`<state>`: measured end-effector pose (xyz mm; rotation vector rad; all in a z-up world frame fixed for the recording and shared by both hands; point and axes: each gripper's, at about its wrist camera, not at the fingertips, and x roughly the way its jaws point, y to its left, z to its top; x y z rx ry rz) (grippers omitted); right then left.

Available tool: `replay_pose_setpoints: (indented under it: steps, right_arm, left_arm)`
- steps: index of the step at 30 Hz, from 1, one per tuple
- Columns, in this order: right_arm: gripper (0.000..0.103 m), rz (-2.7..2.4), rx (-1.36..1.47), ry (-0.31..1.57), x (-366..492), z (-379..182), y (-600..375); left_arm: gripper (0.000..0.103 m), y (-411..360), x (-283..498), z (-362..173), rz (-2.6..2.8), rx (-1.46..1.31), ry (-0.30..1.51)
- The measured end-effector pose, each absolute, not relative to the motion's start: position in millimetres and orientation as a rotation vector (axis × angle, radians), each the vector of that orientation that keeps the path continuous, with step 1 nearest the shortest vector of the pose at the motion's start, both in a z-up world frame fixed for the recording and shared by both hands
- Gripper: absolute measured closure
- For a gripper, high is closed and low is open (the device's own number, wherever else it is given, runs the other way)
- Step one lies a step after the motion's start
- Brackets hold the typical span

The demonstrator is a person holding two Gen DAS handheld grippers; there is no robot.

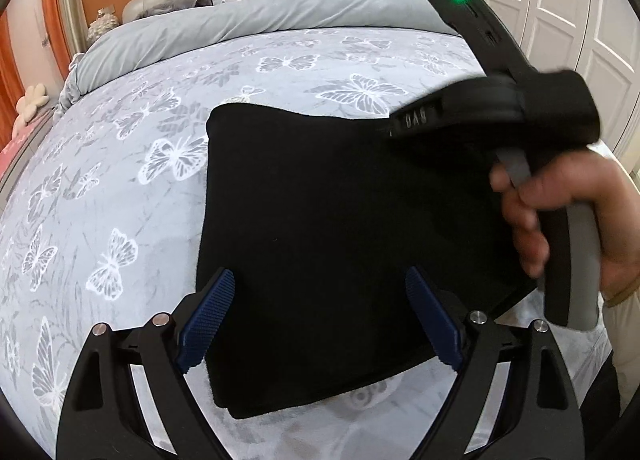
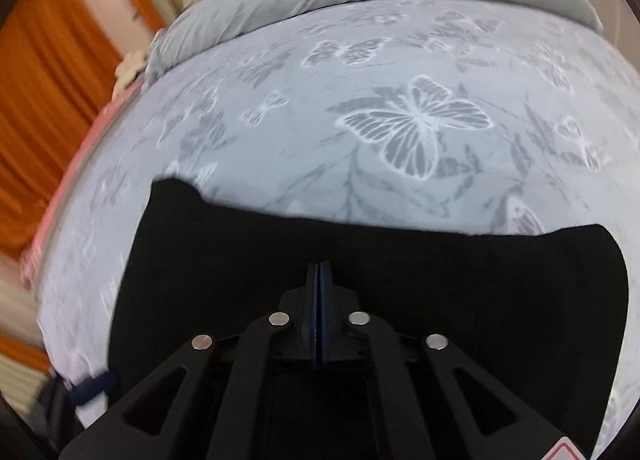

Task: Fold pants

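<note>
Pants (image 1: 340,244): black, folded flat on the butterfly bedspread (image 1: 120,187). Left gripper (image 1: 320,324): released, jaws wide, pants below and between them. Right gripper (image 2: 319,272): clenched, empty, over the pants. Left view alone shows the hand (image 1: 560,215) holding the right gripper.

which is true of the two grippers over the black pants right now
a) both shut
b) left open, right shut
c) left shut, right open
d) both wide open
b: in the left wrist view the left gripper has its blue pads spread wide over the black pants, while in the right wrist view the right gripper has its pads pressed together with no cloth seen between them.
</note>
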<state>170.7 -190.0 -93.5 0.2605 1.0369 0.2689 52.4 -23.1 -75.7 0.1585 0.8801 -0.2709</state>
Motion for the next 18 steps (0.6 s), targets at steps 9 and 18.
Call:
replay_pose_setpoints:
  steps: [9, 18]
  right_arm:
    - [0.095, 0.439, 0.263, 0.977, 168.3, -60.1, -147.1]
    - [0.094, 0.519, 0.103, 1.009, 182.8, -74.7, -97.4]
  left_arm:
    - [0.018, -19.4, 54.1, -75.2, -0.274, 0.139, 0.896]
    - [0.018, -14.9, 58.9, -76.5, -0.261, 0.127, 0.910]
